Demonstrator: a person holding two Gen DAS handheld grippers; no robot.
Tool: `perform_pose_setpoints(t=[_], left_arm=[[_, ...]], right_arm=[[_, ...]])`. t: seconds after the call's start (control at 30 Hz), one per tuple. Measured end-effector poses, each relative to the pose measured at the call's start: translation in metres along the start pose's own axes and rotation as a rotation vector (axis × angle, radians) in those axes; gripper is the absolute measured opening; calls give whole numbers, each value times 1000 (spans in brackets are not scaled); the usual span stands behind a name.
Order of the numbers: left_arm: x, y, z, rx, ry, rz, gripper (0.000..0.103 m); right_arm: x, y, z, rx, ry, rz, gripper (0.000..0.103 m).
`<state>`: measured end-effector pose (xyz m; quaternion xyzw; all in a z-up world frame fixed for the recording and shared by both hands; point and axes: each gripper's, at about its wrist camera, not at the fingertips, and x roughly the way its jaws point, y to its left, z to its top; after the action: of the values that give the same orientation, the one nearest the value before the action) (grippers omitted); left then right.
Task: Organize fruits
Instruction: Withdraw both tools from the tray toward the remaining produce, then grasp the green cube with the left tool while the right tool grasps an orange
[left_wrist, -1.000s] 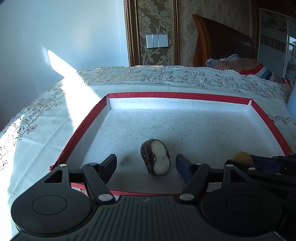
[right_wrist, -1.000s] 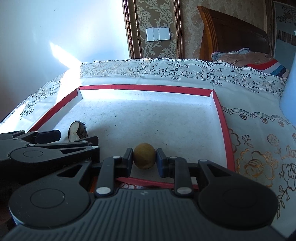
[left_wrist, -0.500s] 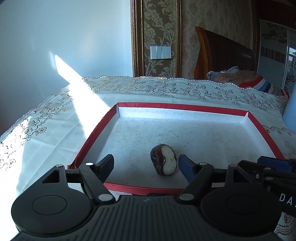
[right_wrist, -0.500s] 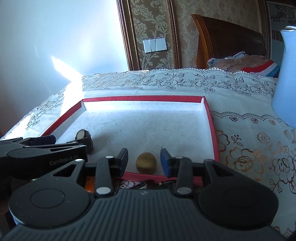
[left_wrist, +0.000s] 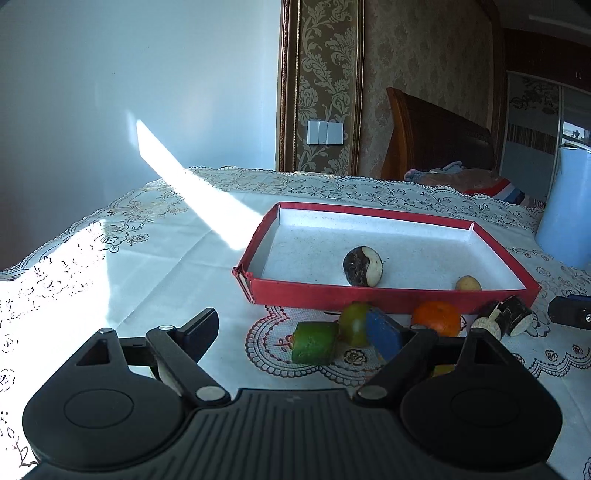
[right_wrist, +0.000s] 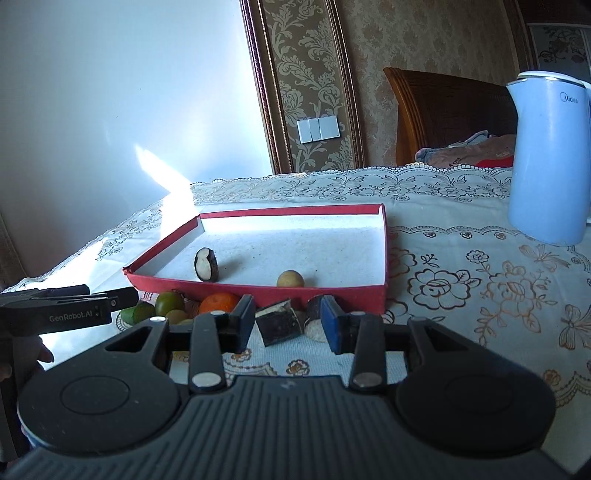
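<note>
Fruits: we see a halved one (left_wrist: 362, 266) and a round one (left_wrist: 468, 284) in the red tray (left_wrist: 369, 293); others lie on the desk (left_wrist: 147, 258) before it.
Left hand-held gripper (left_wrist: 295, 328): ours, tilted down short of the tray, jaws wide and just been opening, nothing between.
Right hand-held gripper (right_wrist: 288, 325): tilted down, jaws apart, gripping nothing.

Both wrist views low over tablecloth, facing wall, sharing red tray (left_wrist: 388, 295) (right_wrist: 258, 291) nearby

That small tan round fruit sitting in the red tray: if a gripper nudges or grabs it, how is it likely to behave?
The small round fruit looks nearly spherical, so a nudge would probably send it rolling across the flat floor of the red tray. Its smooth-looking skin and small size suggest it is light and may squirt from a pinch. The tray's raised wall should stop it.
</note>
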<state>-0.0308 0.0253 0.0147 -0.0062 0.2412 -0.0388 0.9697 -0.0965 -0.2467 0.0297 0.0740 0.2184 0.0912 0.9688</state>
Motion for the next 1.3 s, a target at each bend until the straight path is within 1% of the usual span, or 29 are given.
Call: perform_pose_setpoints(t=[0.13,0.2,0.23,0.3,0.37,0.67,0.8,0.93,1.0,1.07,1.13,1.23,1.3], left_arm=[[-8,12,-20,-2,19,8,87],[-10,16,-23,-12,23,6,87],[-12,18,-24,-14,20,1,87],[-14,20,-26,-16,18,11,87],[-14,20,-27,-10,22,10,87],[-11,18,-24,10,35,36,87],[-5,12,-18,37,59,49,87],[4,3,-10,76,66,60,87],[10,0,-6,88,71,70,87],[19,-2,-2,104,89,77,87],[24,-4,-1,116,98,69,87],[31,-5,-4,143,126,19,87],[33,-5,-4,151,135,1,87]], right_arm=[[-14,11,-18,-33,21,43,37],[-16,19,-25,-61,32,59,37],[-17,24,-28,-80,35,63,38],[-18,32,-32,-110,40,71,51],[-18,38,-35,-133,48,85,52],[-3,50,-42,-176,88,72,52],[4,52,-41,-174,117,54,52],[12,51,-40,-165,154,41,52],[17,50,-40,-160,177,47,42],[18,51,-39,-160,181,53,39],[19,52,-40,-161,183,55,39],[19,49,-41,-147,183,62,39],[19,50,-41,-148,181,62,39]])
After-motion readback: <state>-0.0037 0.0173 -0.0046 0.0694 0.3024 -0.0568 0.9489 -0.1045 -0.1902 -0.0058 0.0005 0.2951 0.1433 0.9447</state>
